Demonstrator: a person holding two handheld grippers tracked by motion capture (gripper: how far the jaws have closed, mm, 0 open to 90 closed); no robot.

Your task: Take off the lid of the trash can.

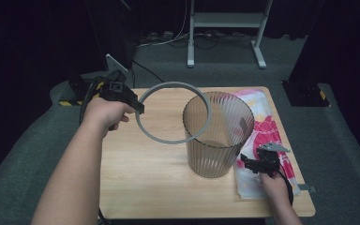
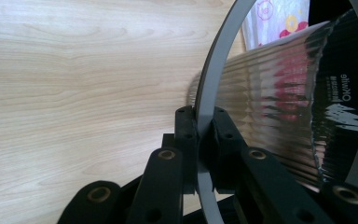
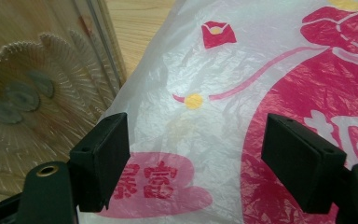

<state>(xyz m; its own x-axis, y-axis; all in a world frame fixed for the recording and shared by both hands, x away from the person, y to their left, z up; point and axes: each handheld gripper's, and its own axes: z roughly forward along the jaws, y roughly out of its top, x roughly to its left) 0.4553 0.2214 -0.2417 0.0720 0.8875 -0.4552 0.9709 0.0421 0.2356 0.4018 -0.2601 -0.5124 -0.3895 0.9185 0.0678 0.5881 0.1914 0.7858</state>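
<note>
The left claw (image 1: 138, 107) is pinching the rim of a grey ring (image 1: 173, 113), holding it tilted above the wooden surface (image 1: 140, 178), its far edge overlapping the mouth of the ribbed translucent bin (image 1: 218, 136). The right claw (image 1: 243, 162) is hovering spread over the white-and-pink plastic bag (image 1: 267, 126) lying just beside the bin.

Ring (image 1: 155, 136): thin grey hoop, flat band, held off the surface (image 1: 145, 173) and tilted; its left edge pinched between jaws; its right arc overlaps the bin's rim in the high view; seen edge-on in the left gripper view (image 2: 214, 84), the bin showing through it. Bin (image 1: 215, 150): translucent smoky ribbed plastic, upright, open-topped, right of centre on the surface. Bag (image 1: 267, 126): white plastic with pink and red print, lying flat just right of the bin.
</note>
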